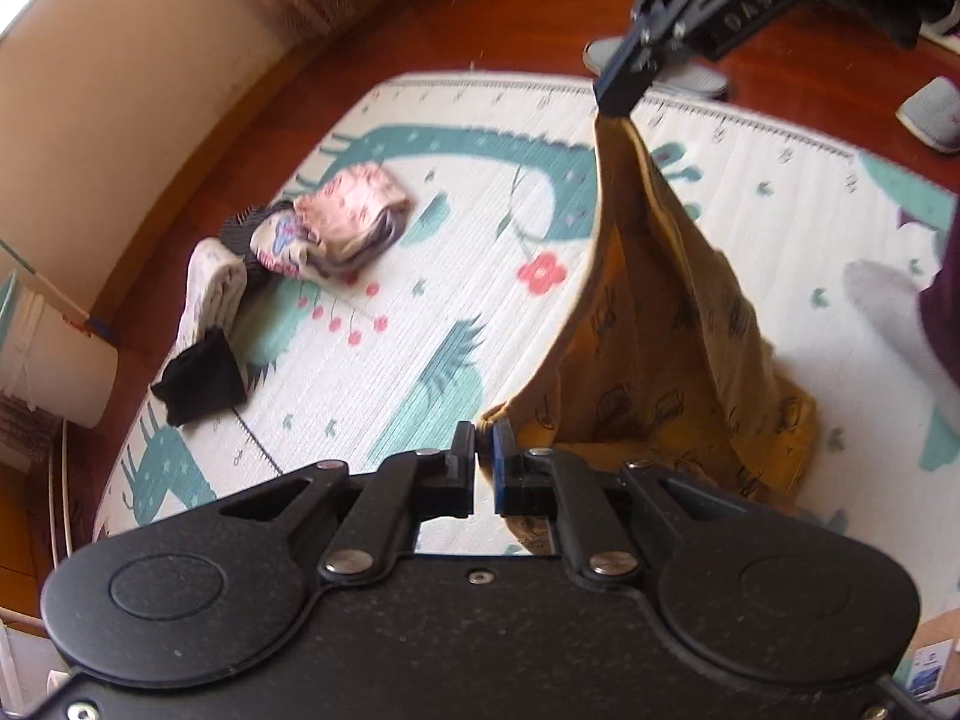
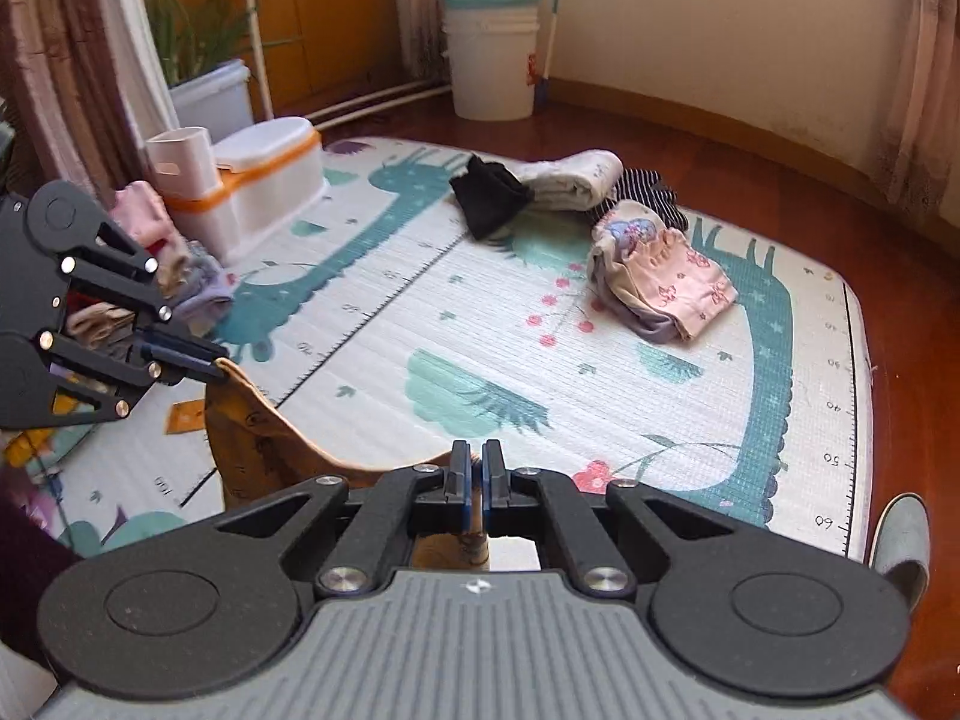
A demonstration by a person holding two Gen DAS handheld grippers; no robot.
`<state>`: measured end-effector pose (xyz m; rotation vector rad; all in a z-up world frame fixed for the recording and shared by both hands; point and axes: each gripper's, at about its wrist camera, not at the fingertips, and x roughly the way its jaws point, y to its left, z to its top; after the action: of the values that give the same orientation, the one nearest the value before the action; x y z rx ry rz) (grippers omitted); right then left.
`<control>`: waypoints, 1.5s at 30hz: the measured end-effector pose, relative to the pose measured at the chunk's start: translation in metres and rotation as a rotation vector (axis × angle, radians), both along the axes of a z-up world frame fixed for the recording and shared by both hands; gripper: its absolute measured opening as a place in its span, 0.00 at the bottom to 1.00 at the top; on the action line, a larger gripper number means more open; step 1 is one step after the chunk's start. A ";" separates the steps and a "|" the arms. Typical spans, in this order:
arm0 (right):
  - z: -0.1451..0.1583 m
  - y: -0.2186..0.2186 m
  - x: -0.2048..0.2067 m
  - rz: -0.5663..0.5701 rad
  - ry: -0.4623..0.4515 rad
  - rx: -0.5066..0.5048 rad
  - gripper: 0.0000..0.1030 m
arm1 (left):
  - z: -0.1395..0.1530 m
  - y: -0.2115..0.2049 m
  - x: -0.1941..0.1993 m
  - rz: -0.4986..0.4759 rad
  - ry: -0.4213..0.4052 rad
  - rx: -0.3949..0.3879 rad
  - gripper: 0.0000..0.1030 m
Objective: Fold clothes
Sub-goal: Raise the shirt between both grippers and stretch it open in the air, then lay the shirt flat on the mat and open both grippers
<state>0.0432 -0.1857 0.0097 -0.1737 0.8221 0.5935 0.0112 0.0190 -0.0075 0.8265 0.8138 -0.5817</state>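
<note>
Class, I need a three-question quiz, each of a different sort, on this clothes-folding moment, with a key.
1. True or false: both tools grip the mustard-yellow garment.
2. Which lies nearest the folded pink floral garment? A) white bucket B) striped garment C) grey slipper
3. Fill in: the yellow garment hangs above the patterned ____.

Key: 1 true: left tool and right tool each pinch an edge. 2 B. 3 play mat.

Beyond your white dinosaur-print play mat (image 2: 660, 372) stands a white plastic bucket with teal rim (image 2: 491, 54); a white orange-banded storage box (image 2: 264, 186) sits on its left edge.
</note>
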 end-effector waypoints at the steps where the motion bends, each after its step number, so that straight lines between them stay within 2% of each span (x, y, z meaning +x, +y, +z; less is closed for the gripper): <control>1: -0.005 0.003 0.011 0.001 -0.001 -0.015 0.05 | -0.007 0.000 0.011 0.004 0.005 0.023 0.03; 8: -0.040 0.027 0.088 -0.004 0.005 -0.091 0.05 | -0.044 -0.006 0.090 -0.003 0.026 0.158 0.03; 14: -0.079 0.042 0.155 -0.020 0.028 -0.156 0.05 | -0.073 -0.011 0.157 0.021 0.052 0.203 0.03; 19: -0.114 0.038 0.200 -0.050 0.058 -0.145 0.05 | -0.104 -0.007 0.198 0.061 0.078 0.139 0.03; 24: -0.154 0.031 0.237 -0.109 0.098 -0.111 0.05 | -0.136 -0.006 0.229 0.081 0.092 0.130 0.03; 30: -0.189 0.037 0.271 -0.126 0.116 -0.122 0.05 | -0.165 -0.001 0.266 0.140 0.101 0.081 0.03; 37: -0.233 0.042 0.290 -0.146 0.159 -0.157 0.05 | -0.207 0.004 0.287 0.206 0.138 0.047 0.04; 39: -0.243 0.043 0.293 -0.154 0.168 -0.162 0.05 | -0.213 0.005 0.294 0.249 0.139 0.012 0.05; 42: -0.252 0.041 0.297 -0.178 0.175 -0.152 0.05 | -0.221 0.006 0.304 0.312 0.140 -0.041 0.06; 45: -0.254 0.037 0.303 -0.206 0.180 -0.127 0.05 | -0.224 0.007 0.313 0.359 0.116 -0.061 0.07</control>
<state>0.3460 -0.1483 -0.2444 -0.1506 1.0387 0.3668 0.3241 0.0258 -0.2320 0.5761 1.0182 -0.3356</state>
